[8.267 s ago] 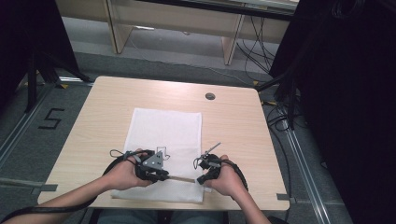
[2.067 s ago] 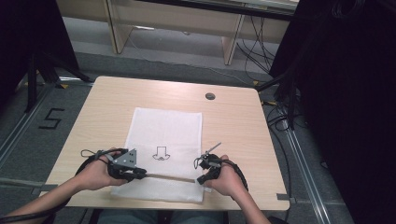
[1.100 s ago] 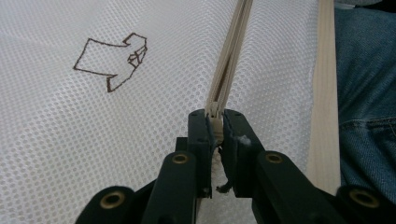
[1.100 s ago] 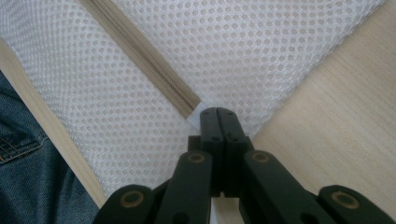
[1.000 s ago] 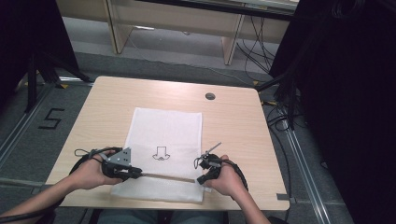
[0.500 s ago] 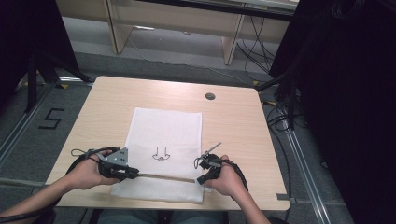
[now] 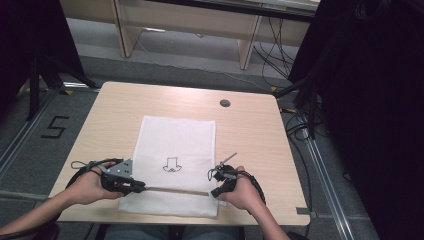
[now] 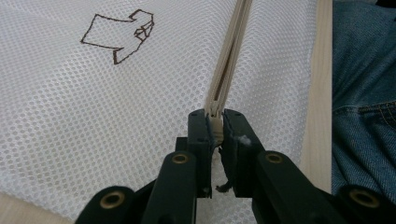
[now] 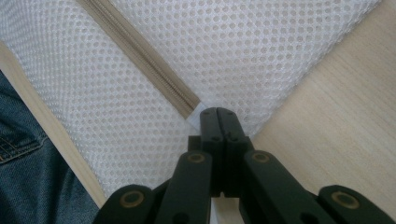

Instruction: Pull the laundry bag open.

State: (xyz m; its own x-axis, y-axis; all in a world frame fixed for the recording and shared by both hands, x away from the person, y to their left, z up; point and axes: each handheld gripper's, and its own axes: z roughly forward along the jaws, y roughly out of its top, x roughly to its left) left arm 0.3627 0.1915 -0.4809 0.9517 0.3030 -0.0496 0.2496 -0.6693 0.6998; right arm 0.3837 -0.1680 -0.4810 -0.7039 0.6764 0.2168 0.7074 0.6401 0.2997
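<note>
Risk entry: white mesh bag (image 7: 177,165) flat on table (image 7: 250,130), zipper pull (image 8: 215,125) clenched in left gripper (image 8: 215,122), zipper end (image 9: 195,111) pinched by right gripper (image 9: 219,114); possible pull slip, snagged mesh, bag dragged leftward.

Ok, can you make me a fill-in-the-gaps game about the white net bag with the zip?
1. The white net bag lies on a wooden ____.
2. The left claw pinches the bag's beige ____.
3. The right claw is shut on the zip's ____.
4. The little drawing on the bag sits ____ the two claws.

Missing words: table; zip; end; between
</note>
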